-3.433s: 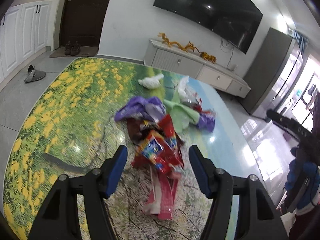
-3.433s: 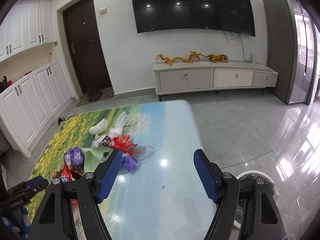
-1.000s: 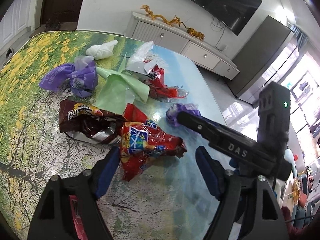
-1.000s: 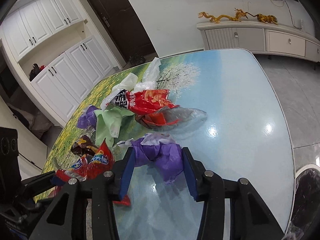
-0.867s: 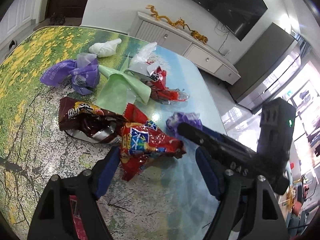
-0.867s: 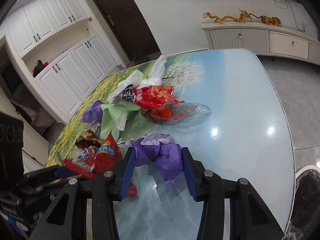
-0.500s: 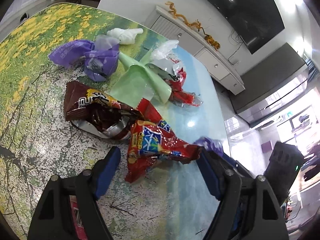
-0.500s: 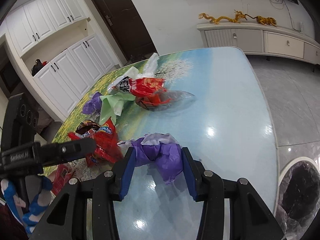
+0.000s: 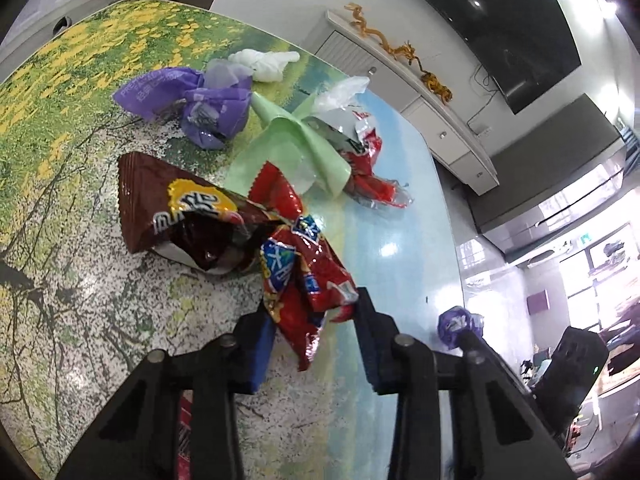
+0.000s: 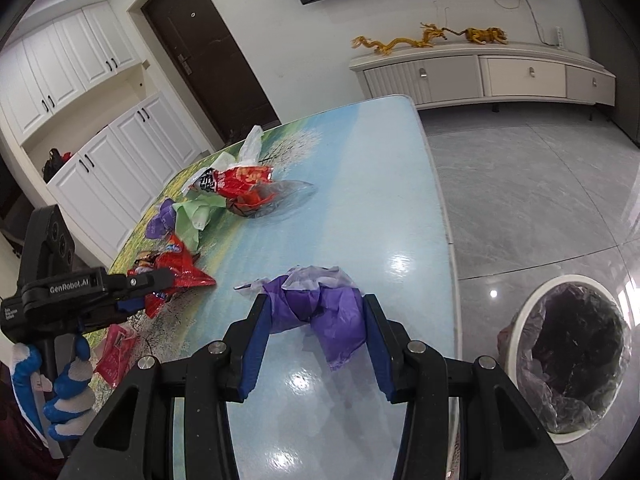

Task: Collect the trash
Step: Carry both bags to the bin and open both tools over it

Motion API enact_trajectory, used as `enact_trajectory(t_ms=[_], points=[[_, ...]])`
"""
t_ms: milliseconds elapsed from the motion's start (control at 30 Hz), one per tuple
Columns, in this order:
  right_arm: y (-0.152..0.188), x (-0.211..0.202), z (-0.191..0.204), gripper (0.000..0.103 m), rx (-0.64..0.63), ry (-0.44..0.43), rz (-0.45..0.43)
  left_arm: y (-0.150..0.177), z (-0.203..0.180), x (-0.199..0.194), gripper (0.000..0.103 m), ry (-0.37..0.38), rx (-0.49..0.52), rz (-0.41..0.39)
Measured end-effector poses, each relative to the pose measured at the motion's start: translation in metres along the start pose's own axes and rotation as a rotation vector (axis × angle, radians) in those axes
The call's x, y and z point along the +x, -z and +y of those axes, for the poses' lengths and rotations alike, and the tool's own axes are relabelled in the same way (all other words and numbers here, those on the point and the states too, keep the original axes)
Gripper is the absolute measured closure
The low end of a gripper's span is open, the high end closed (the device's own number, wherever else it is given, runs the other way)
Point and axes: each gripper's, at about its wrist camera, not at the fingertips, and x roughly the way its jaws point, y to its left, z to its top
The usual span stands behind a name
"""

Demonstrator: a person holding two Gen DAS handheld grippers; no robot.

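The left gripper (image 9: 314, 326) is clenched on a red snack wrapper (image 9: 304, 276), with a brown wrapper (image 9: 180, 216) just ahead on its left. The right gripper (image 10: 316, 322) grasps a purple plastic bag (image 10: 320, 308); the lined trash bin (image 10: 568, 364) stands to its right, on the floor.

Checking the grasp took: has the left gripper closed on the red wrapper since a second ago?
Yes. The left gripper has closed on the red wrapper; its fingers were wide apart before. The brown wrapper beside it stays put.
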Motion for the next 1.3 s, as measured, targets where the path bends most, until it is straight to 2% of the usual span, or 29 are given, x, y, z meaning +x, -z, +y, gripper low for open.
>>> enact_trajectory(t_ms=[67, 233, 400, 667, 900, 1100, 1300], points=[[0.001, -0.006, -0.002, 0.06, 0.011, 0.003, -0.011, 0.005, -0.003, -0.005, 0.074, 0.005, 0.023, 0.002], [0.003, -0.021, -0.005, 0.06, 0.028, 0.014, -0.046, 0.021, -0.017, -0.019, 0.074, 0.051, 0.11, 0.021], [0.004, -0.037, -0.01, 0.06, 0.049, 0.03, -0.085, 0.032, -0.04, -0.03, 0.074, 0.072, 0.207, 0.008], [0.004, -0.079, -0.048, 0.06, 0.13, 0.101, -0.194, 0.035, -0.102, -0.024, 0.074, 0.108, 0.374, 0.023], [0.013, -0.117, -0.105, 0.06, 0.217, 0.249, -0.27, 0.043, -0.178, 0.013, 0.074, 0.153, 0.528, 0.087], [0.028, -0.121, -0.158, 0.059, 0.317, 0.326, -0.254, 0.065, -0.251, 0.068, 0.074, 0.179, 0.653, 0.175], [0.044, -0.109, -0.203, 0.058, 0.389, 0.365, -0.203, 0.083, -0.304, 0.128, 0.074, 0.187, 0.721, 0.278]])
